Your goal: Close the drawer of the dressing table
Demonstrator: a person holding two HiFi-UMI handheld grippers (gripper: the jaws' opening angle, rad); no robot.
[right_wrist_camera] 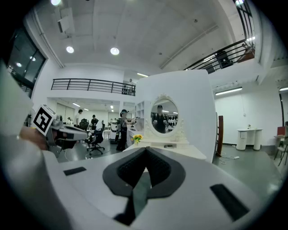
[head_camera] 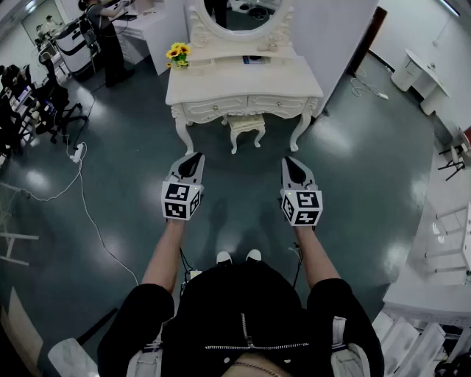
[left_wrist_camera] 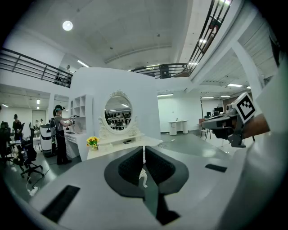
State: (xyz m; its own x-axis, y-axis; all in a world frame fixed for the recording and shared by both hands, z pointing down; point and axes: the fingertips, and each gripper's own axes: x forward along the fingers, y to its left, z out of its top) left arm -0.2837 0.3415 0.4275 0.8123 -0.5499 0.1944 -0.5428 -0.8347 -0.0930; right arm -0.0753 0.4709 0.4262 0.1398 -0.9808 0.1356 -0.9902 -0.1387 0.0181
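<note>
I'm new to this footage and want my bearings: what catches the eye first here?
The ornate white dressing table stands ahead at the top of the head view, with an oval mirror, yellow sunflowers at its picture-left end and a small stool under it. Nearer, the left claw and right claw are held out side by side above the dark glossy floor, both shut and empty.

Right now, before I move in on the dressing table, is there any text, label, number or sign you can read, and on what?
None readable in any view.
Cubes on the left gripper and right gripper: black-and-white square markers, patterns only, no letters.
Flat dark item on the dressing table: any print too small to read.
</note>
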